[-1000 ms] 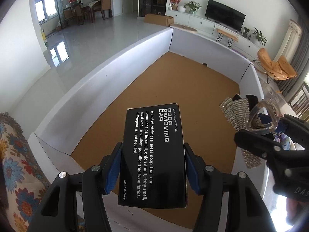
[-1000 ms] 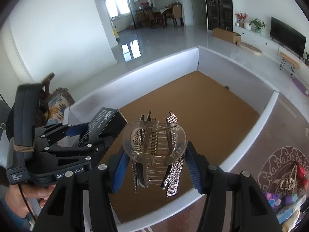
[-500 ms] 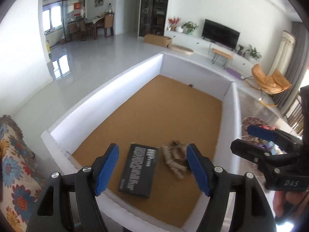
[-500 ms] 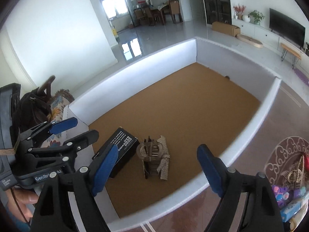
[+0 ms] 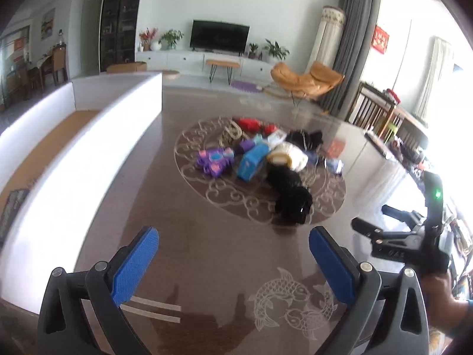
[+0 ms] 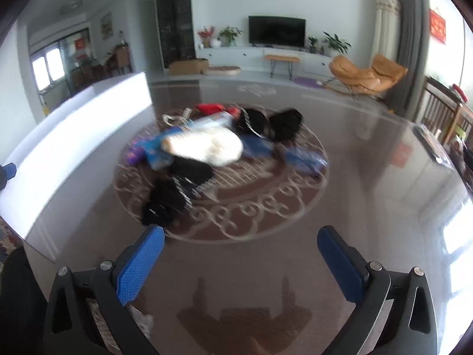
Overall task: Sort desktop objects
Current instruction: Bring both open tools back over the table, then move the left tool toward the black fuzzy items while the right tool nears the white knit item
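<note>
Mixed pile of small objects (image 5: 260,156) lying on round scroll pattern at centre of glossy brown tabletop (image 5: 212,251). Black fabric items, cream roll, blue packet, purple toy, red piece and coiled rope crowding together, overlapping. White-walled tray (image 5: 88,153) with cork floor sitting beside pile, holding black box (image 5: 11,207) flat.

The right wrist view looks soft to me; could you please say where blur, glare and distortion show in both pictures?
Right wrist view: motion blur smears the pile of objects and the white box wall, while the blue pads stay sharp; glare whitens the tabletop at right. Left wrist view: milder blur on the pile, the window blown out, fisheye bending the box wall.
</note>
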